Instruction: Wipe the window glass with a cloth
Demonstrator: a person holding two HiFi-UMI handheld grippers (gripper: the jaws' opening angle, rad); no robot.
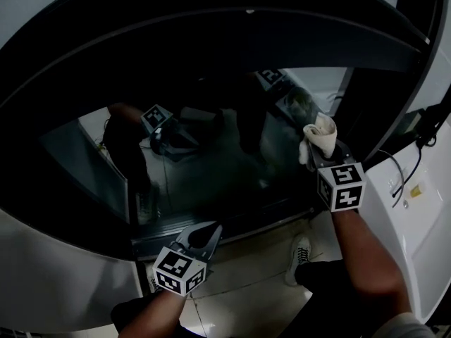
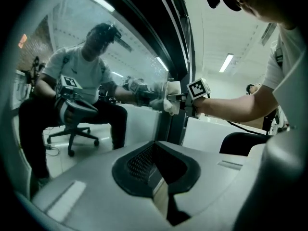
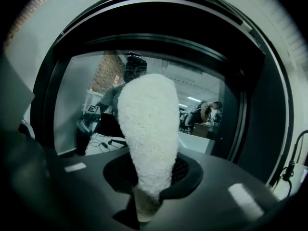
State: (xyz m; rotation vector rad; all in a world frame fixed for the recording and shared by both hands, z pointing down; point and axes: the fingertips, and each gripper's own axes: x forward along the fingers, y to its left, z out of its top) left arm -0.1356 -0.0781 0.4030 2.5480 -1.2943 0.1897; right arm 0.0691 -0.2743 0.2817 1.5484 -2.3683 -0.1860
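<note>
Dark window glass (image 1: 211,153) fills the space in front of me. It sits in a wide, black, rounded frame (image 1: 211,34), and smooth white wall panels (image 1: 56,280) go around that frame. Under me is a pale tiled floor (image 1: 246,277).

I hold two grippers, one in each hand. Each one has a white cube with black square marks on it, so I count two cubes.

My right gripper (image 1: 320,153) is up by the right side of the glass. It is clamped tight on one fluffy white cloth (image 1: 318,134). In the right gripper view the cloth (image 3: 147,129) stands up tall from between the jaws and points at the glass. In the left gripper view the cloth (image 2: 169,101) touches the glass and meets its own mirror picture there.

My left gripper (image 1: 211,229) is low, near the bottom edge of the frame, well apart from the cloth. In the left gripper view its jaws (image 2: 161,186) are pressed together, with nothing between them.

The glass shows a mirror picture of me sitting with both grippers.

One white shoe (image 1: 299,255) rests on the floor between my arms. Thin black cables (image 1: 402,171) hang on the white panel at the right.
</note>
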